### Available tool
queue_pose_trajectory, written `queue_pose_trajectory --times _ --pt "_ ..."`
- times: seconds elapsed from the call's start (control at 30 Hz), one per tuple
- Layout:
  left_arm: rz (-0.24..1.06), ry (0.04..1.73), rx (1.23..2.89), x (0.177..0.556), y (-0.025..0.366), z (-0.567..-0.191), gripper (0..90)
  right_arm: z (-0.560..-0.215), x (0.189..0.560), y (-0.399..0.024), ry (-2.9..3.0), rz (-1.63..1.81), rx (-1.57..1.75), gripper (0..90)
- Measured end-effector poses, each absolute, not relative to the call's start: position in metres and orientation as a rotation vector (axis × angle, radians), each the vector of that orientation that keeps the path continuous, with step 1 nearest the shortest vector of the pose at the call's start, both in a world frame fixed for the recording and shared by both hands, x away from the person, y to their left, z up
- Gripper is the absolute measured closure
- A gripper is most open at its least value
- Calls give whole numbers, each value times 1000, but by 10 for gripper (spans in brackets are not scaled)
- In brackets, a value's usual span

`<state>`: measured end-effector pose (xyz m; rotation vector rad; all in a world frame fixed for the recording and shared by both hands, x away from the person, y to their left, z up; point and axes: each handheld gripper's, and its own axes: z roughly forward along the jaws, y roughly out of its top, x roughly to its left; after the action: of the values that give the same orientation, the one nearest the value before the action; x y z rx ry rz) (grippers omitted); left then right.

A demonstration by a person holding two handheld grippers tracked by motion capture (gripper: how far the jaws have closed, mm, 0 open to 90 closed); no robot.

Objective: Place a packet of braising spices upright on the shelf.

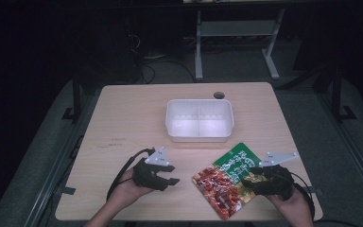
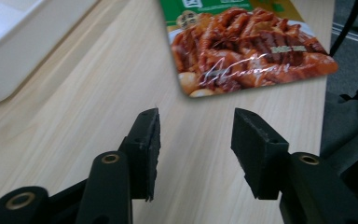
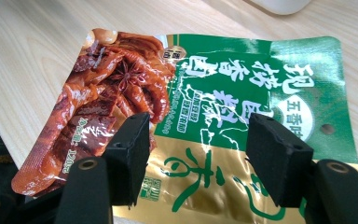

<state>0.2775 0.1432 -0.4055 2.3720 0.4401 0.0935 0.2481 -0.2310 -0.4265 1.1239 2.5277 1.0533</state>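
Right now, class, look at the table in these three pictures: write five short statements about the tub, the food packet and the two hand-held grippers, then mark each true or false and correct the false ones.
1. The white tub has two compartments. True.
2. The tub holds the food packet. False: the packet lies flat on the table, nearer the person than the tub.
3. The left hand-held gripper is open over bare wood. True.
4. The right hand-held gripper is shut on the packet. False: its jaws stand apart above it.
5. The packet is plain white. False: it is green, gold and red.
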Motion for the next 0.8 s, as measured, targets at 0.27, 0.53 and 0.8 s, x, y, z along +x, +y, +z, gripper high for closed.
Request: queue_pose_trajectory --times 0.27,0.53,0.8 --pt "52 371 2417 280 115 -409 661 -424 247 -236 2501 1057 1141 392" --pt "-15 355 2467 288 88 -420 772 -423 248 -241 2485 1038 1159 392" --pt "-24 330 2490 290 69 -425 858 -425 250 -248 2472 1022 1192 387"
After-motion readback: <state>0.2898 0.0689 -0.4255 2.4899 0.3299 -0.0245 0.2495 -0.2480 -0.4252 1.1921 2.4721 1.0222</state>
